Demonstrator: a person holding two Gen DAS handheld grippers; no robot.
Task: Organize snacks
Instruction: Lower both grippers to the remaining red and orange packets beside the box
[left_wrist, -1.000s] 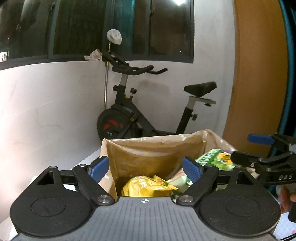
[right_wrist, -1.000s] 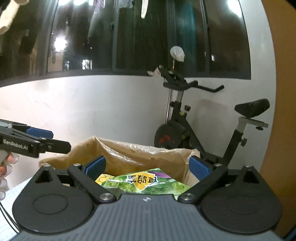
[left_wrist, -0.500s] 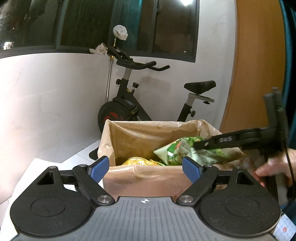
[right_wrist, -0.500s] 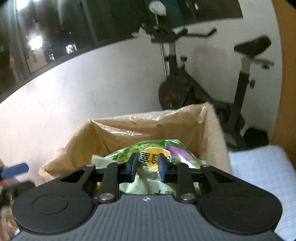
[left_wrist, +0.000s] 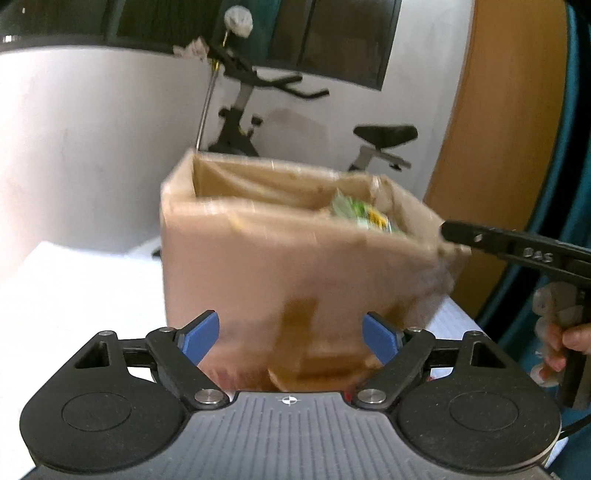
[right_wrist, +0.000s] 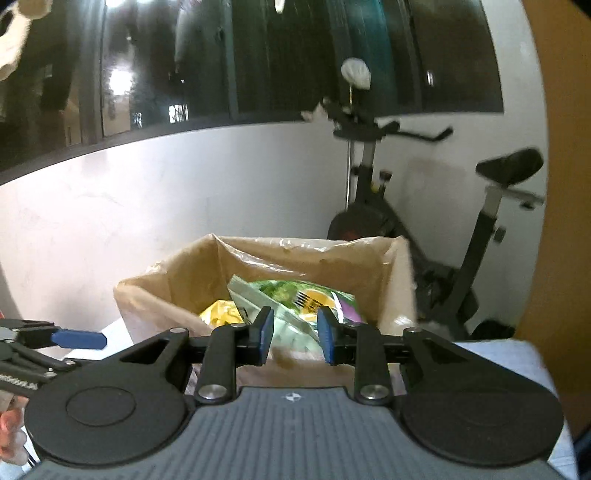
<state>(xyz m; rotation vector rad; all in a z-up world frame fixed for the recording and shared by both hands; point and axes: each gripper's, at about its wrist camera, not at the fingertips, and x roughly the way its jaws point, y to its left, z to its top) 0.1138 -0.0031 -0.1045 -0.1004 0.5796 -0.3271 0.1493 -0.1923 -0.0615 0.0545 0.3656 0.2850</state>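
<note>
A brown cardboard box lined with clear plastic (left_wrist: 280, 266) stands on the white table; it also shows in the right wrist view (right_wrist: 177, 280). A green snack bag (right_wrist: 295, 299) leans inside it, its top showing in the left wrist view (left_wrist: 364, 212), beside a yellow snack bag (right_wrist: 219, 312). My left gripper (left_wrist: 291, 336) is open and empty, low in front of the box. My right gripper (right_wrist: 293, 334) is partly open, jaws a narrow gap apart, just in front of the green bag and not gripping it. It also shows in the left wrist view (left_wrist: 448, 229) at the box's right rim.
A black exercise bike (right_wrist: 424, 229) stands behind the box against the white wall. An orange panel (left_wrist: 498, 147) rises at the right. The white table (left_wrist: 74, 288) extends left of the box. A blue-grey cloth (right_wrist: 509, 354) lies right of the box.
My right gripper has let go of the green bag, which now rests in the box, and has pulled back. My left gripper has dropped lower and back, facing the box's side.
</note>
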